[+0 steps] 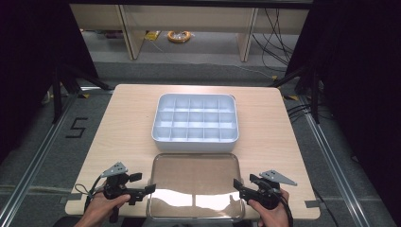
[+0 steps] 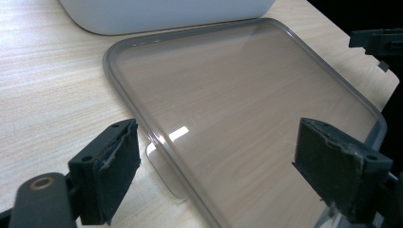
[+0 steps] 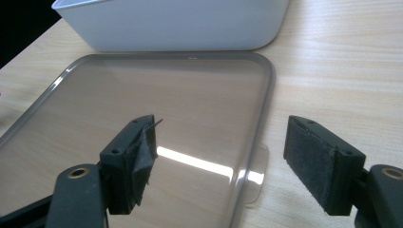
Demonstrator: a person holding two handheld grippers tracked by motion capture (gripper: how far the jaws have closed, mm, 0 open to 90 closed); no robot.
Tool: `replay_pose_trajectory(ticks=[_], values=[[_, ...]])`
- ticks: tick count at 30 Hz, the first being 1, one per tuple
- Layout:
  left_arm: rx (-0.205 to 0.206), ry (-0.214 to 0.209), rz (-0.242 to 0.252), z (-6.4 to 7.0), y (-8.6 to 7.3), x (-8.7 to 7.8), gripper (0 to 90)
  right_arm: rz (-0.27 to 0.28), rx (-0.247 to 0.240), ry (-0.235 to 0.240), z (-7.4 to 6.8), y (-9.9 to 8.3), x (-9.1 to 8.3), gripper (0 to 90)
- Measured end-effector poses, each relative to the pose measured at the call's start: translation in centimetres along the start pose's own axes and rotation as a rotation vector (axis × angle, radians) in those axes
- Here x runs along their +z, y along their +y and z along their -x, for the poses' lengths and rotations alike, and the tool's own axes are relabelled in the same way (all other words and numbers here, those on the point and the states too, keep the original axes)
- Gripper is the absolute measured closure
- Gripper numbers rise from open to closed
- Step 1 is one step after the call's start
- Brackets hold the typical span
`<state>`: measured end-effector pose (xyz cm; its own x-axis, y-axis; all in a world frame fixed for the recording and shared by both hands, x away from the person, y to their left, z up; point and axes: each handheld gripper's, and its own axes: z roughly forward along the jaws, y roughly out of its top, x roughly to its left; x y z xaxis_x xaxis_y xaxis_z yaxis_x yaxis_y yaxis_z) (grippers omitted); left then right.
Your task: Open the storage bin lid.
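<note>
A white compartment box (image 1: 195, 118) with several empty cells sits in the middle of the table. In front of it lies a clear smoky plastic lid (image 1: 196, 176), flat on the wood. My left gripper (image 1: 142, 184) is open at the lid's left edge; in its own view the left gripper (image 2: 228, 166) has its jaws straddling the lid's rim (image 2: 142, 123) and small tab (image 2: 164, 168). My right gripper (image 1: 241, 185) is open at the lid's right edge; in the right gripper view it (image 3: 223, 164) straddles the rim (image 3: 259, 128) near the tab (image 3: 259, 175). Nothing is held.
The light wooden table (image 1: 118, 127) has bare room left and right of the box. The lid reaches close to the front edge (image 1: 189, 218). Beyond the table are floor rails, black stands (image 1: 61, 80), cables and a yellow coil (image 1: 179, 36).
</note>
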<state>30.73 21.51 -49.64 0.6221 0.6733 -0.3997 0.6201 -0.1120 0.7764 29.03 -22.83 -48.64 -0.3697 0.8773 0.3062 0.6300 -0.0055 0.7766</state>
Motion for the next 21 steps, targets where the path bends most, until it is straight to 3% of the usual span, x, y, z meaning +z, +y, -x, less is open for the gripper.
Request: replay_pose_trajectory(ticks=[1,2,3,5,6,8,9,10,12,13,15,21], values=[[-0.003,0.032,0.0,0.0,-0.1,-0.2,14.6,-0.015,0.006,-0.014,-0.3,0.0,-0.2,27.4],[0.003,0.007,0.0,0.0,-0.1,-0.2,14.6,-0.012,-0.014,0.003,-0.2,0.0,-0.3,27.3],[-0.003,0.031,-0.004,0.1,-0.1,-0.4,14.6,-0.001,-0.027,0.013,-0.2,0.0,-0.2,27.3],[-0.003,0.024,-0.007,0.1,-0.3,-0.5,14.6,-0.006,-0.033,0.017,-0.4,-0.1,-0.3,27.3],[0.015,-0.008,0.0,0.0,-0.4,-0.3,14.6,-0.001,-0.046,0.011,-0.5,-0.3,-0.3,27.3],[0.039,-0.002,-0.017,0.1,-0.5,-0.4,14.6,-0.005,-0.042,0.022,-0.7,-0.4,-0.6,27.3],[0.03,0.007,-0.011,0.3,-0.6,-0.5,14.6,0.001,-0.046,0.02,-0.7,-0.5,-0.7,27.3],[0.009,0.015,-0.023,0.6,-0.7,-0.7,14.6,-0.012,-0.011,0.024,-1.1,-0.6,-0.9,27.3],[0.016,0.014,-0.017,0.9,-0.9,-0.8,14.7,-0.016,-0.024,0.028,-1.2,-0.9,-1.2,27.3],[0.022,0.012,-0.02,1.0,-1.0,-0.8,14.7,-0.021,-0.071,0.016,-0.9,-0.9,-1.4,27.3],[0.021,0.008,-0.02,1.3,-1.2,-1.0,14.6,-0.016,-0.066,0.036,-0.9,-1.2,-1.4,27.3],[0.024,0.012,-0.01,1.6,-1.6,-1.4,14.7,-0.022,-0.054,0.041,-0.9,-2.0,-2.0,26.8]])
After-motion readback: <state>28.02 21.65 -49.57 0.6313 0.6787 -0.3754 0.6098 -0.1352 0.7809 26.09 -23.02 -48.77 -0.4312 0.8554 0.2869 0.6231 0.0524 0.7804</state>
